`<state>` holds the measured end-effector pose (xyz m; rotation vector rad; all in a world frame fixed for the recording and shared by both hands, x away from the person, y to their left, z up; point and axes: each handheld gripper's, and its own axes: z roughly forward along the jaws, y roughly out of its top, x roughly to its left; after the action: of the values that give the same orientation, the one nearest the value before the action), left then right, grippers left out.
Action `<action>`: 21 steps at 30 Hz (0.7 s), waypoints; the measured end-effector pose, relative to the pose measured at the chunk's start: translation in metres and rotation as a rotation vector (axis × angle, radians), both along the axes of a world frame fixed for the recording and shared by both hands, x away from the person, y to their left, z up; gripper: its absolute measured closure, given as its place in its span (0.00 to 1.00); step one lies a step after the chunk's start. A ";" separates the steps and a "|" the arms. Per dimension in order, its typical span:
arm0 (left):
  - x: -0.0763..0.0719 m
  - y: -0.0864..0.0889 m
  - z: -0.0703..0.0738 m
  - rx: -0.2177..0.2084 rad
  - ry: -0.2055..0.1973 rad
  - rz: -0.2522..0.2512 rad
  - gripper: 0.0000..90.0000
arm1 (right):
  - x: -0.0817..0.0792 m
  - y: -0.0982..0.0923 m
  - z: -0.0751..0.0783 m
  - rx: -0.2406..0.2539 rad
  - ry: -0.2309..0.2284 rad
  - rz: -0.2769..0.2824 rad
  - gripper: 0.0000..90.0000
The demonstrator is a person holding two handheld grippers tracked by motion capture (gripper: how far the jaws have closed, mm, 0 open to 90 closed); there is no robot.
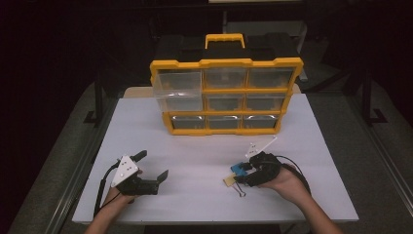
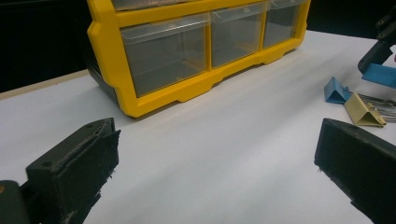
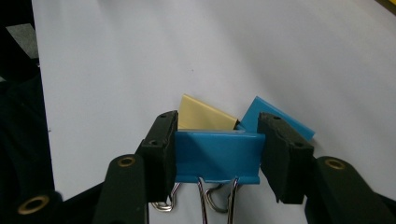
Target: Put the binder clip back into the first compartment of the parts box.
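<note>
Blue binder clip [image 3: 217, 156] between right fingers [image 3: 161, 149]

The blue clip [image 3: 217, 161] caught between the right tongs [image 3: 217, 154] hides the near part of the tan clip [image 3: 205, 113] and most of a second blue clip [image 3: 280, 122] just beyond them. Its wire handles [image 3: 208, 198] run off the bottom edge. Ahead of the left tongs [image 2: 217, 170], the yellow drawer cabinet [image 2: 140, 100] is cut off at the top, and what its clear drawers [image 2: 163, 58] hold is too dim to tell.

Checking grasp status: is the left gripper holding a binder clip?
No: the left gripper jaws stand wide apart over bare table, nothing between them.
</note>
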<state>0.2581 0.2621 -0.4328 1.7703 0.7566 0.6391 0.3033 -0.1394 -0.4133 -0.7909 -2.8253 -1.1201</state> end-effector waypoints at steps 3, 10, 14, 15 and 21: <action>0.000 0.000 0.000 -0.007 0.001 0.000 0.00 | 0.002 0.002 0.002 0.004 -0.004 0.006 0.55; 0.000 -0.001 0.000 -0.007 0.017 0.001 0.00 | 0.007 0.004 0.010 0.020 0.006 0.008 0.55; -0.001 -0.001 0.000 -0.021 0.009 0.006 0.00 | 0.011 0.004 0.014 0.029 0.015 0.008 0.55; 0.000 -0.001 0.000 -0.024 0.011 0.006 0.00 | 0.013 0.004 0.015 0.026 0.008 0.013 0.55; 0.000 0.000 0.000 -0.046 0.014 0.016 0.00 | 0.019 0.008 0.024 0.044 0.009 0.020 0.55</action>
<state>0.2581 0.2626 -0.4328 1.7297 0.7896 0.6157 0.3221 -0.1316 -0.3894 -0.7603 -2.7847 -1.1682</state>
